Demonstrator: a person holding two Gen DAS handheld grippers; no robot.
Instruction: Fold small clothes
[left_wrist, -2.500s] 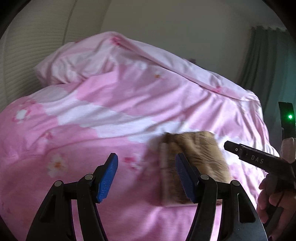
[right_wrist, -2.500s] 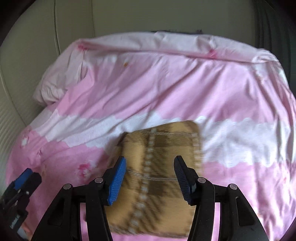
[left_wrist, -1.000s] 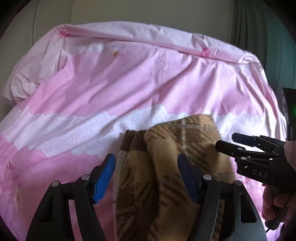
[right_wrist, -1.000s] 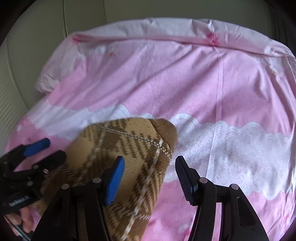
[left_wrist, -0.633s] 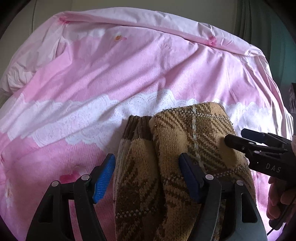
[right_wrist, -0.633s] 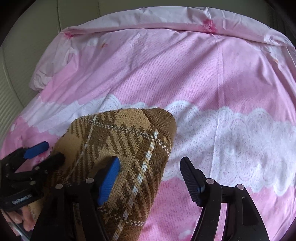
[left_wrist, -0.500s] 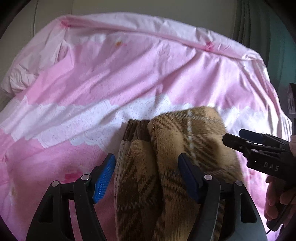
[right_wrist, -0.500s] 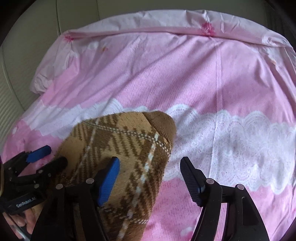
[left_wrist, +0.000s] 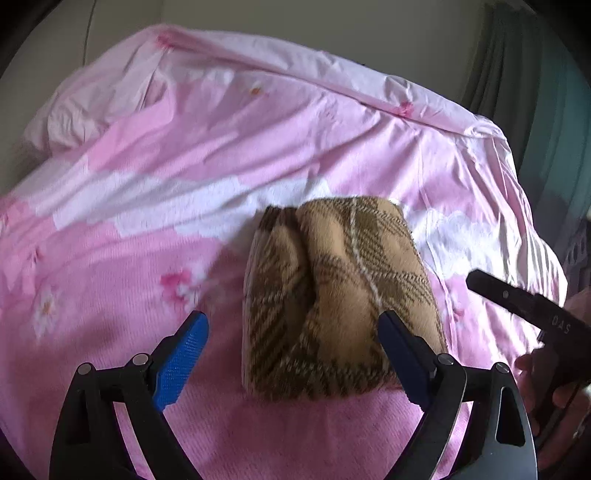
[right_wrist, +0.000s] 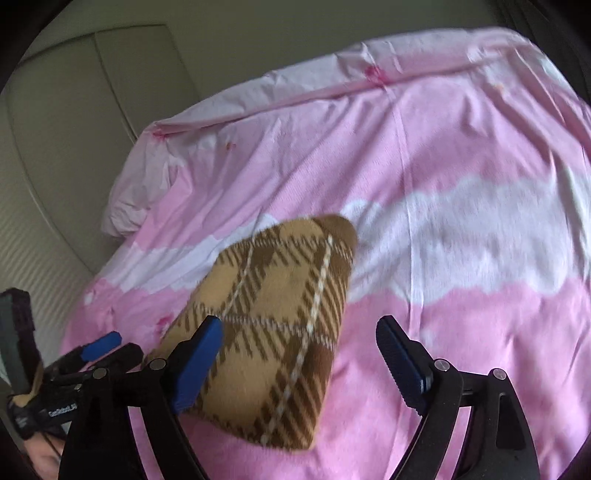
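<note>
Folded plaid sweater (left_wrist: 340, 295) on pink bedspread (left_wrist: 184, 166), loose between left gripper (left_wrist: 295, 354)'s just-widened, empty jaws.

You see a tan knit garment (left_wrist: 340, 295) with brown plaid and cream lines, on a pink bedspread (left_wrist: 147, 184) with a white band and small flowers; your claw pads (left_wrist: 181, 360) are blue.

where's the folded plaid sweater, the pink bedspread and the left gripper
folded plaid sweater (left_wrist: 343, 295), left wrist view, middle of its top face
pink bedspread (left_wrist: 110, 332), left wrist view, bare pink part
left gripper (left_wrist: 291, 354), left wrist view, midway between the blue fingertips
</note>
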